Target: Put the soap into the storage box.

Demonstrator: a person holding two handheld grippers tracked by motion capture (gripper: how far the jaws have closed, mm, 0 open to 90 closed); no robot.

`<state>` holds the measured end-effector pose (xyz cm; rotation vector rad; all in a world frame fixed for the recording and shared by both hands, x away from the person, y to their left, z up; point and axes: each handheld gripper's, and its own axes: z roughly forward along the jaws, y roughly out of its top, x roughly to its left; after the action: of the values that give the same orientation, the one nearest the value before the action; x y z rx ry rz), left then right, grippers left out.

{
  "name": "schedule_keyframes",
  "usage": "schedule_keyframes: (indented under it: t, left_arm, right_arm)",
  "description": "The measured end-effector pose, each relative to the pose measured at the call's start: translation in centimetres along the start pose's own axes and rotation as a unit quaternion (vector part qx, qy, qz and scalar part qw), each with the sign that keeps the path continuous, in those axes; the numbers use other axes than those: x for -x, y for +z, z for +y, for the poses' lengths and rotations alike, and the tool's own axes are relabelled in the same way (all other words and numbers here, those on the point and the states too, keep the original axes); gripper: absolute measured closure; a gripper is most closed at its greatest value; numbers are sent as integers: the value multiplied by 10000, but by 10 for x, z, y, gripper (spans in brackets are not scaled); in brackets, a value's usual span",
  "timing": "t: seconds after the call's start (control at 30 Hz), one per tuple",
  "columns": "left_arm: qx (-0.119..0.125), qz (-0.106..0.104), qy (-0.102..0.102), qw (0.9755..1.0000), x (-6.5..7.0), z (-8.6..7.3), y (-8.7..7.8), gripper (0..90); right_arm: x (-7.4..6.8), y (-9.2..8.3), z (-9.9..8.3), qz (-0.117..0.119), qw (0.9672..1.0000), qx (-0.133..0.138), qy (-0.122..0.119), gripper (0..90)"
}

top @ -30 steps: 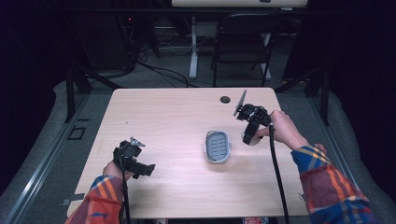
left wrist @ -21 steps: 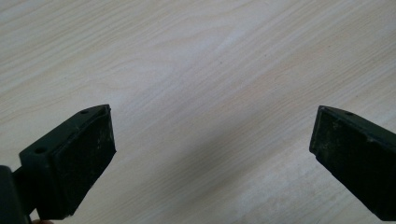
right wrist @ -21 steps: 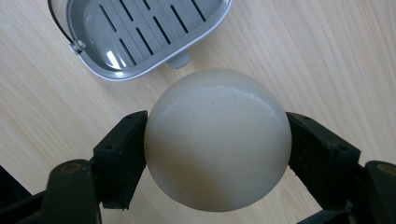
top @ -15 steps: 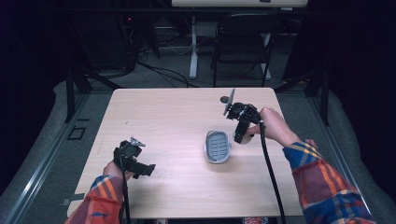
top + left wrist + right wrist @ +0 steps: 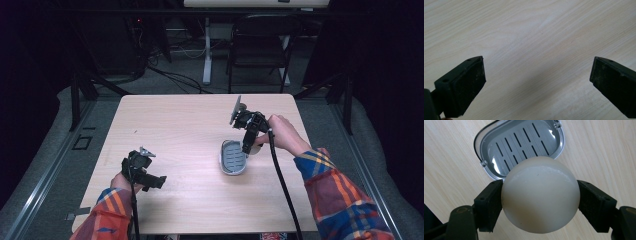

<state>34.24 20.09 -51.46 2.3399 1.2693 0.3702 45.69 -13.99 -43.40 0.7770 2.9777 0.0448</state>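
The right tool (image 5: 540, 200) has a round, cream-white soap (image 5: 540, 195) clamped between its two black jaws, one pad pressed on each side of the ball, so the jaws stand only as far apart as the soap is wide. Just ahead of that tool and below it lies a grey soap dish (image 5: 520, 143) with a slotted drain insert, flat on the pale wooden worktop (image 5: 599, 152); in the high view the right tool (image 5: 248, 145) hangs at the dish's (image 5: 233, 156) near-right edge, tilted down toward it.

The left tool (image 5: 536, 82) is well off to the other side, low over bare worktop, its jaws spread wide with nothing between them (it looks idle for this step).

The step in hand, as I judge it, is carrying the soap to the dish: the grasp is made, the placing is not yet done. The next move calls for bringing the ball forward over the middle of the slotted insert, lowering it until it rests there, then opening the jaws gently. A round, smooth soap may roll, so release should come low and centred.
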Motion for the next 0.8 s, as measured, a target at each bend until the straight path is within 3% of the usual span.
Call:
schedule_keyframes:
  t: [0.47, 0.8]
  left_arm:
    - [-2, -6, 4, 10000, 0, 0, 0, 1]
    - [-6, -13, 6, 10000, 0, 0, 0, 1]
  right_arm:
    - [-10, 20, 28, 195, 9996, 38, -181, 247]
    - [-10, 38, 34, 299, 9994, 33, -198, 247]
